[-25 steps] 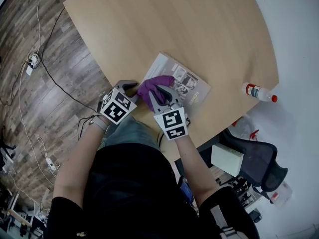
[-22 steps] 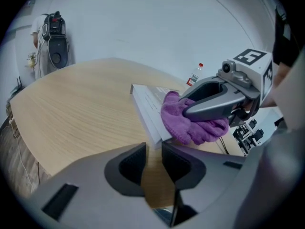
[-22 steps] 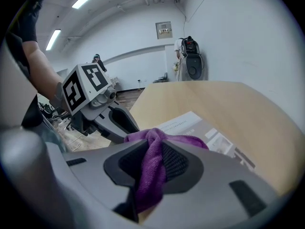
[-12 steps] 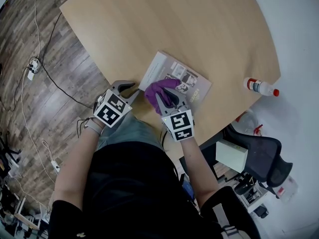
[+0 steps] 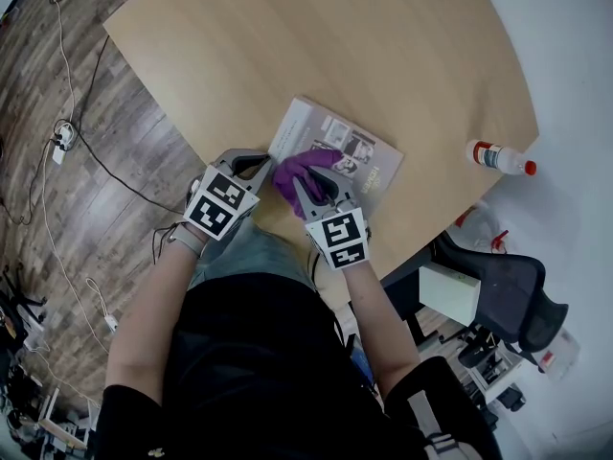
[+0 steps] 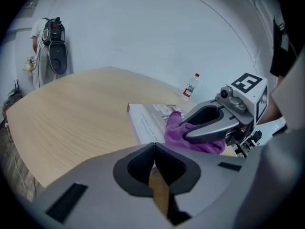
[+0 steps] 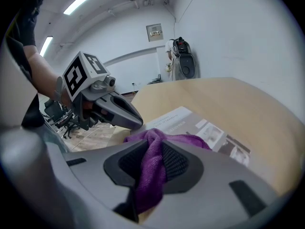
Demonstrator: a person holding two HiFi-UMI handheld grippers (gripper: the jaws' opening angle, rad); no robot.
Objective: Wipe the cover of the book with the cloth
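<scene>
1. Book: thin, with a pale grey cover carrying small photos and lines of print. It lies flat on the table, skewed to the edge and close to the near side in front of the person.
2. Cloth: purple and bunched, sitting on the near part of the cover. One fold runs back between the right gripper's jaws.
3. Right gripper: jaws clamped on the cloth, tips over the book.
4. Left gripper: just left of the cloth, by the book's near-left edge. Jaws have just closed, pads meet, nothing between them. Can't tell if it touches the book.
5. Table: light wood, rounded. A clear bottle with a red cap stands near its right edge, well apart from the book.
6. Around it: dark plank floor with cables on the left, black chair on the right.
</scene>
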